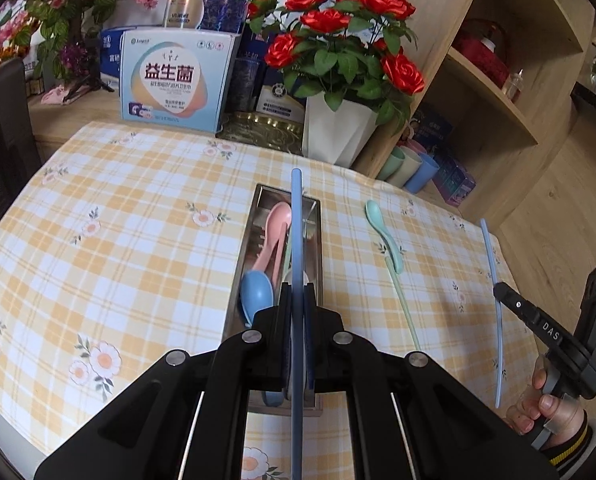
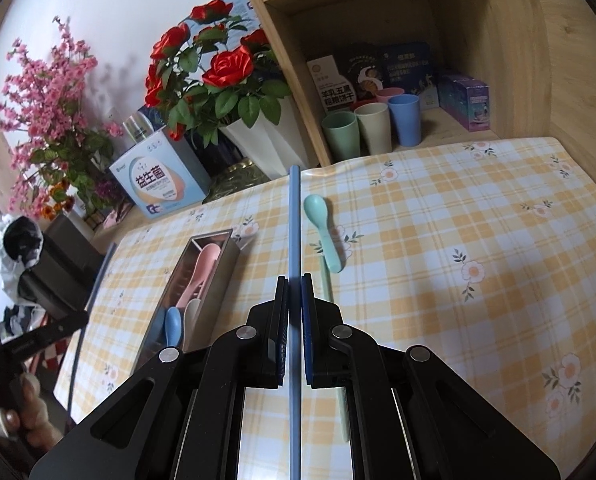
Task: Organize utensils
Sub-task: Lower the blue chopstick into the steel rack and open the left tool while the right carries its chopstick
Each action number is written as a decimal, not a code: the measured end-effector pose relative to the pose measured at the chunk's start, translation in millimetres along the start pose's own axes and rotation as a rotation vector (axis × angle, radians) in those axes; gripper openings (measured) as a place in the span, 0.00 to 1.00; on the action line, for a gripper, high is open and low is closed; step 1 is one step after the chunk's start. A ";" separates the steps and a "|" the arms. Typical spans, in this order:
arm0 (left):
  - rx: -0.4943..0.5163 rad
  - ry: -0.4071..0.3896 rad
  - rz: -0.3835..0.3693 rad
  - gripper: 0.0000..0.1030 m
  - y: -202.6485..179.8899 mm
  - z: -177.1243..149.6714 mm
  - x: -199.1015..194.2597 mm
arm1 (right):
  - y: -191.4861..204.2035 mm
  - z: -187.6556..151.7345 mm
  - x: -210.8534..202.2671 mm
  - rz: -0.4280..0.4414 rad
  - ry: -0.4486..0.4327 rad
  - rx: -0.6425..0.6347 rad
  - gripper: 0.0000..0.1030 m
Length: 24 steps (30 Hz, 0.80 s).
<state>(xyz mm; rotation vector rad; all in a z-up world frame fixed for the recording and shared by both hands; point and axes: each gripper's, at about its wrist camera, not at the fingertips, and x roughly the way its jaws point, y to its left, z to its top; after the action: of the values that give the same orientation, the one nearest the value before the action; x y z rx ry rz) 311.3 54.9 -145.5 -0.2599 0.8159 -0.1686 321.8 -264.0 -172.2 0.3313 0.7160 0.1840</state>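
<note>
**Two blue chopsticks held, one in each gripper**

We clamp a blue chopstick (image 1: 296,240) in our left gripper (image 1: 296,292), the fingers drawn narrow against it so the stick runs straight toward twelve o'clock. Beneath it sits the metal utensil tray (image 1: 317,216), which holds a pink spoon (image 1: 276,232), a blue spoon (image 1: 256,294) and a pale spoon partly hidden behind the stick. The tray rests on the yellow checked tablecloth (image 1: 138,220).

Our right gripper (image 2: 294,292) pinches a second blue chopstick (image 2: 294,220) the same way, the pads pressed tight on it, the stick pointing to twelve o'clock. In that view the tray lies at about nine o'clock from the fingertips.

Still loose on the cloth are a mint green spoon (image 2: 323,232), just at one o'clock of the right fingertips, and a pale green chopstick (image 1: 403,308) whose upper end lies beside the spoon's handle.

At the far edge of the cloth stand a white pot of red roses (image 1: 337,136) and a light blue box (image 1: 176,80).
</note>
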 end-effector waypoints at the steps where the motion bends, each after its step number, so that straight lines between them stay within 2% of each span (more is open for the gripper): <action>1: 0.004 -0.006 0.000 0.06 -0.1 3.2 -1.6 | -0.9 0.5 -1.8 -0.007 -0.006 0.003 0.06; 6: 0.009 -0.011 -0.014 0.06 -0.1 12.2 -2.2 | -2.5 3.3 -6.7 -0.025 -0.019 0.000 0.06; 11: -0.018 0.032 -0.053 0.06 6.4 16.7 14.8 | -3.6 3.5 -5.3 -0.032 -0.019 0.001 0.06; 14: -0.042 0.057 -0.051 0.06 12.1 19.5 35.6 | -4.7 2.9 -1.3 -0.042 -0.013 0.005 0.06; 19: -0.108 0.156 -0.046 0.06 22.1 17.4 84.7 | -6.5 2.0 7.5 -0.051 0.003 0.004 0.06; 24: -0.132 0.205 -0.029 0.06 26.1 16.0 114.3 | -10.1 1.6 16.0 -0.056 0.019 0.005 0.06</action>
<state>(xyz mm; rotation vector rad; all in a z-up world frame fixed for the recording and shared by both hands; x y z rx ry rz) 401.5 54.2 -222.2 -0.3831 1.0291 -0.1711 335.3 -269.3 -184.5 0.3142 0.7436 0.1322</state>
